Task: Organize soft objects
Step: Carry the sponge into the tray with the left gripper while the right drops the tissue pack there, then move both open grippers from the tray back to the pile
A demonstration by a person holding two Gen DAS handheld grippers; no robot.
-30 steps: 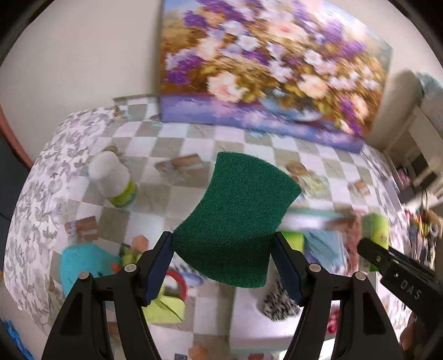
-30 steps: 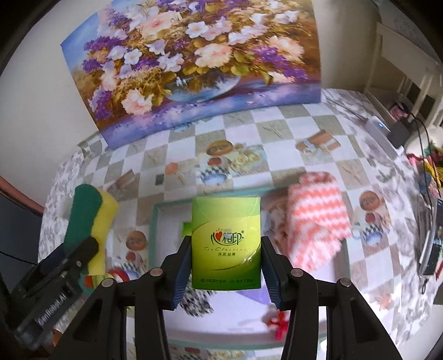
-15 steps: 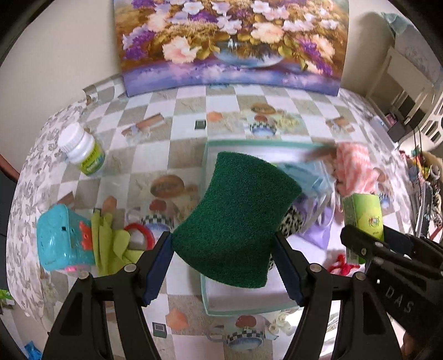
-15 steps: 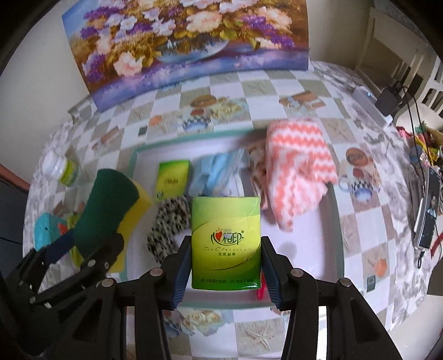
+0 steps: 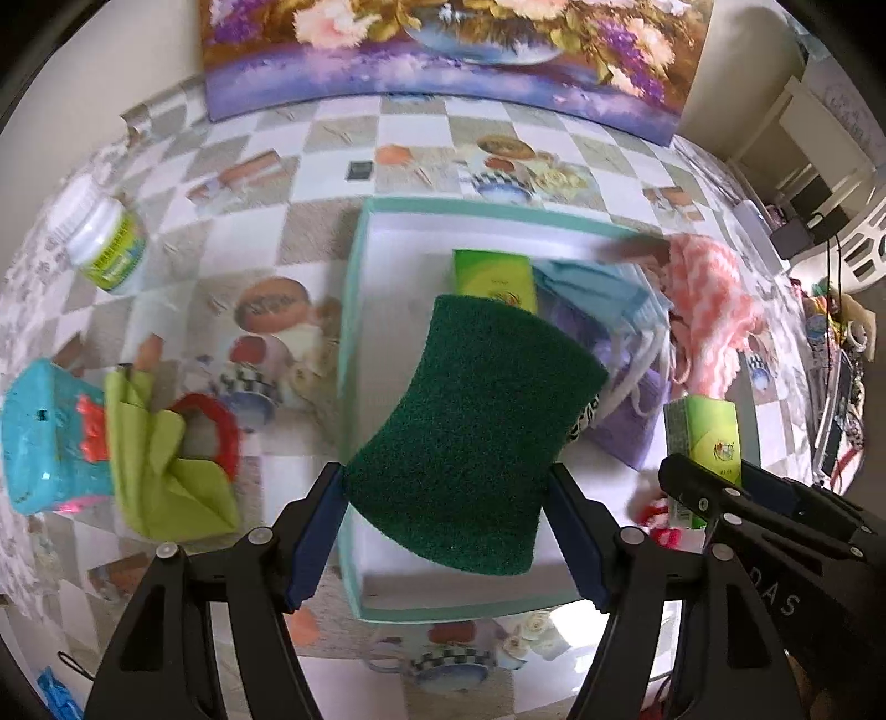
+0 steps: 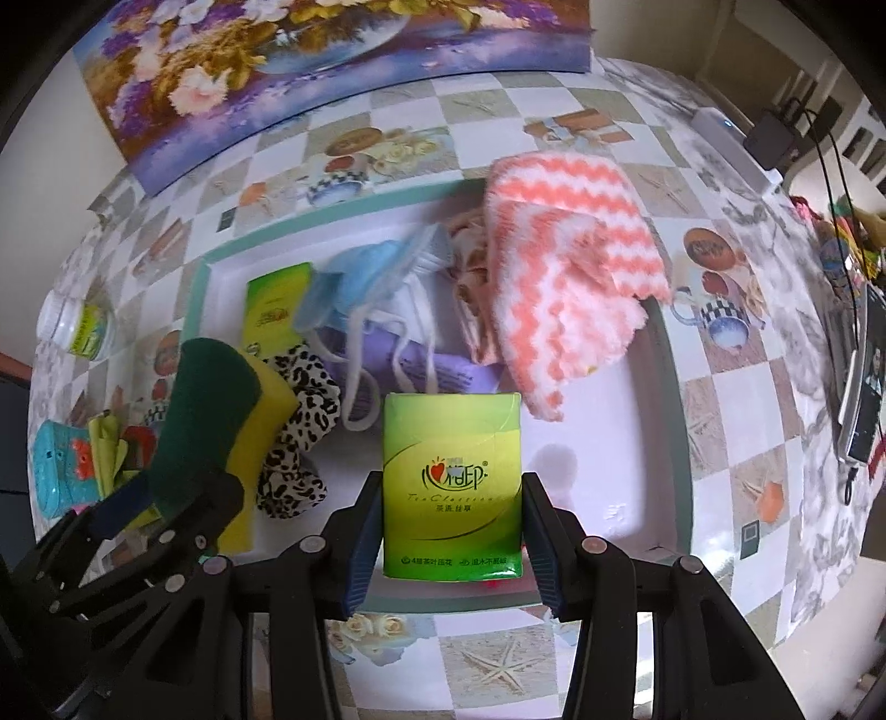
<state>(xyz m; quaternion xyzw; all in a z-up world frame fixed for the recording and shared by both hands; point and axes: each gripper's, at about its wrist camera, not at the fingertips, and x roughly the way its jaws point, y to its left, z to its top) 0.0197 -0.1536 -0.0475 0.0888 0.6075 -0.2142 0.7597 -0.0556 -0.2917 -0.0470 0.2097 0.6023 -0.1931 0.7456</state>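
Observation:
My left gripper (image 5: 446, 537) is shut on a green-and-yellow sponge (image 5: 476, 432), held above the near left part of a teal-rimmed white tray (image 5: 354, 266). That sponge (image 6: 221, 410) also shows at the left of the right wrist view. My right gripper (image 6: 451, 540) is shut on a green tissue pack (image 6: 453, 482) over the tray's near edge (image 6: 678, 387). Inside the tray lie another green tissue pack (image 6: 274, 313), blue face masks (image 6: 365, 277), a purple pack (image 6: 437, 376), a leopard scrunchie (image 6: 302, 443) and a pink zigzag towel (image 6: 570, 249) draped over the far right rim.
On the checked tablecloth left of the tray stand a white pill bottle (image 5: 105, 243), a turquoise toy (image 5: 44, 437), a lime cloth (image 5: 160, 465) and a red ring (image 5: 216, 421). A flower painting (image 5: 443, 50) leans at the back. Cables and a phone (image 6: 861, 387) lie at the right.
Both grippers have sunk toward the tray and tipped downward, so the tray and its contents fill more of each view. Each grip is unchanged.

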